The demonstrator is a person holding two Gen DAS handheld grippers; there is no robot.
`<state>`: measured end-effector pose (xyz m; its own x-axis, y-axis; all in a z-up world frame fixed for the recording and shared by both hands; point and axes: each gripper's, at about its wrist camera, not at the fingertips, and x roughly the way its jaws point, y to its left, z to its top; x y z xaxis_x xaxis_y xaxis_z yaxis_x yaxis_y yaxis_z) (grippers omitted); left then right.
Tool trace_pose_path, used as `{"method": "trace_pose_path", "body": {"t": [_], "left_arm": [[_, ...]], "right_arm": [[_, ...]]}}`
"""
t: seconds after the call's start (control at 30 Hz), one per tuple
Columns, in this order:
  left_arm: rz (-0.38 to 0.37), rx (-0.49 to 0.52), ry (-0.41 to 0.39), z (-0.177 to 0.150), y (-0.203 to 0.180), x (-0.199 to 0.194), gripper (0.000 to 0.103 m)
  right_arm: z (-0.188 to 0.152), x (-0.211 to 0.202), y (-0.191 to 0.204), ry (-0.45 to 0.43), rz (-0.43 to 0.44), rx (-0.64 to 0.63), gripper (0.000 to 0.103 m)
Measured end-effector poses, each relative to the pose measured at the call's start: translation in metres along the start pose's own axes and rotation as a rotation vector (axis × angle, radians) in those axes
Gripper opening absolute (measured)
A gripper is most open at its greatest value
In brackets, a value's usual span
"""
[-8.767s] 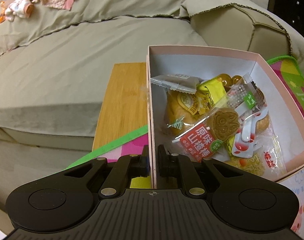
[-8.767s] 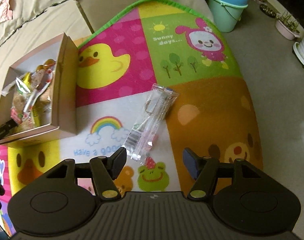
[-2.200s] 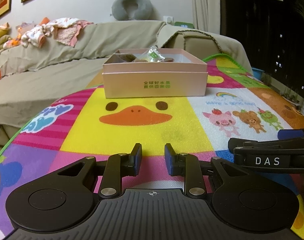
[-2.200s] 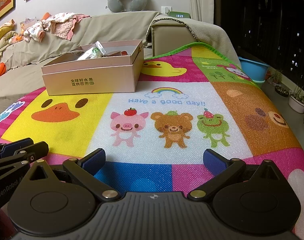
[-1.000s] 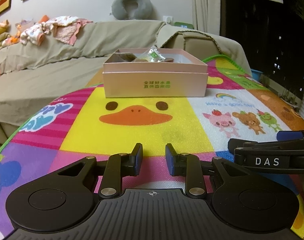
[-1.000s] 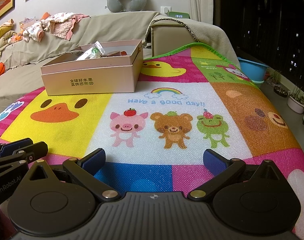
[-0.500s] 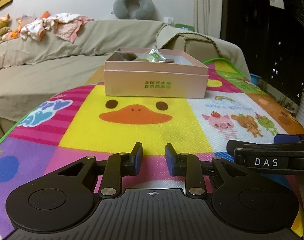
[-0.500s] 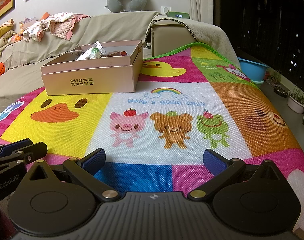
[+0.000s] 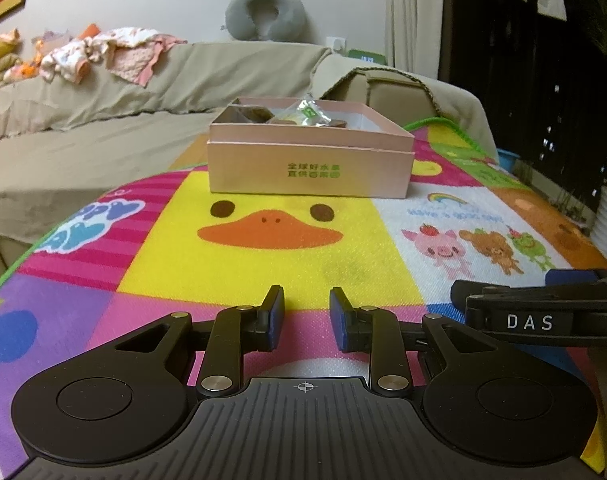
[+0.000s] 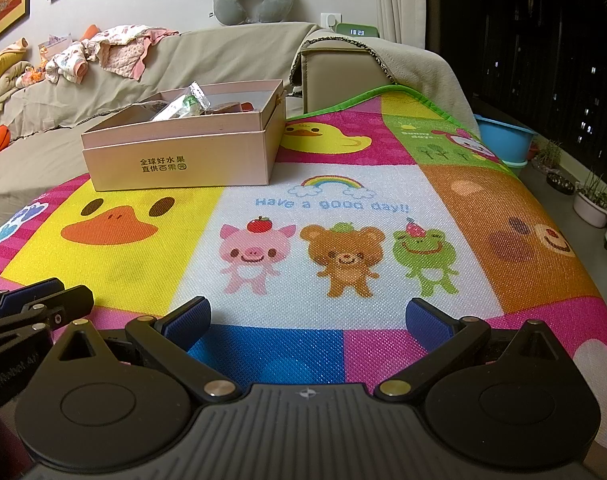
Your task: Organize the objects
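Note:
A pink cardboard box [image 9: 309, 172] holding wrapped snacks [image 10: 183, 106] stands at the far side of a colourful cartoon play mat [image 9: 263, 256]. It also shows in the right wrist view [image 10: 175, 164]. My left gripper [image 9: 306, 312] rests low at the mat's near edge, empty, its jaws a narrow gap apart. My right gripper [image 10: 307, 314] rests beside it on the right, wide open and empty. Each gripper shows at the edge of the other's view.
A beige covered sofa [image 9: 103, 120] with baby clothes [image 10: 103, 54] runs behind and left of the mat. A blue tub [image 10: 503, 140] and plant pots [image 10: 593, 204] stand on the floor to the right. A grey neck pillow [image 9: 265, 16] sits on the sofa back.
Both grippers have drawn back from the box and now rest low at the mat's near edge. The clear packet once on the mat is gone. Over the last second the left view shifted slightly.

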<state>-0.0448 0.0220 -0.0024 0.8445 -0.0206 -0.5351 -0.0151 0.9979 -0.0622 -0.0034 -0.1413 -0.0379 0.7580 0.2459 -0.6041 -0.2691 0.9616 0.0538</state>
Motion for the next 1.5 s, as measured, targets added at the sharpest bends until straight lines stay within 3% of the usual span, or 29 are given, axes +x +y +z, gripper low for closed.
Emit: {"method": "trace_pose_path", "body": {"t": [0.73,1.5], "left_arm": [[0.023,0.047,0.005,0.0009,-0.0032,0.0012,0.029],[0.006,0.020,0.006,0.0009,0.0020,0.0007,0.029]], "right_arm": [[-0.0002,-0.0002,0.0000,0.000,0.000,0.000,0.103],[-0.0003,-0.0001,-0.0003,0.000,0.000,0.000,0.103]]}}
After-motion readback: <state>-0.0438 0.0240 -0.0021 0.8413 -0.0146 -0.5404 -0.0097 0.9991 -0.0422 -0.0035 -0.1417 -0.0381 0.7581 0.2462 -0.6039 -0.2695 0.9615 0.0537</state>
